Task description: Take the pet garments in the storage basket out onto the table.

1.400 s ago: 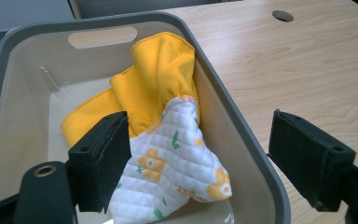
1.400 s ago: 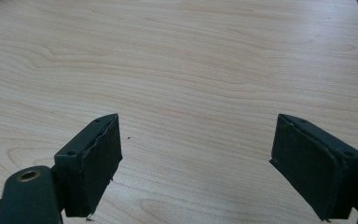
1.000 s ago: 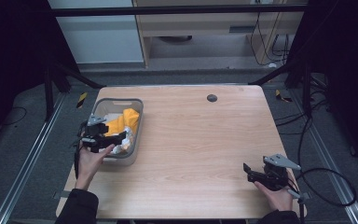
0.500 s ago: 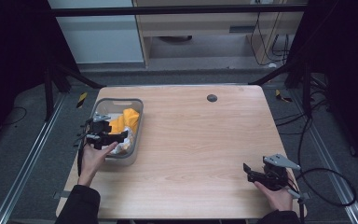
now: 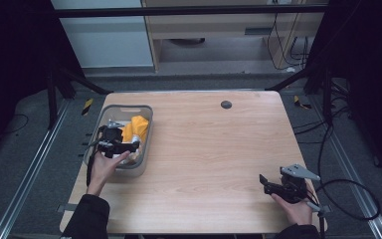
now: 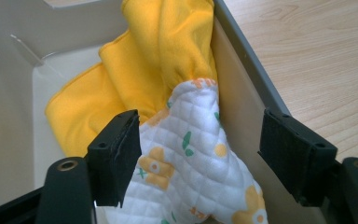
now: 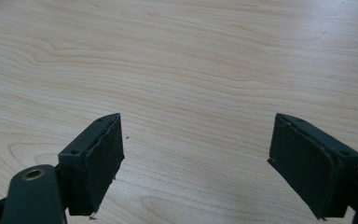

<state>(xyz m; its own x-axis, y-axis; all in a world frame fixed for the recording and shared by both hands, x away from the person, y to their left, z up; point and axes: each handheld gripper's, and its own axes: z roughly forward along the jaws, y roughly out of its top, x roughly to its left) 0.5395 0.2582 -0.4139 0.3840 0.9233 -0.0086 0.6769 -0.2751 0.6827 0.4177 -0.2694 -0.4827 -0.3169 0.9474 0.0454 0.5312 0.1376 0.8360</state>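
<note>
Left gripper view: quilted cloth (image 6: 191,168) cut off below.

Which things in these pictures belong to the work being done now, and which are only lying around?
Belong to the work:
- left tool, its jaws just closing around the quilted cloth
- white quilted cloth with flowers
- yellow cloth
- grey bin holding both cloths

Only lying around:
- right tool, open above the bare table
- small dark round spot on the table

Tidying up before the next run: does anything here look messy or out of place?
Only the bin: a yellow cloth and a quilted flowery cloth lie crumpled in it, bunched against one wall, the yellow one riding up toward the rim.
</note>
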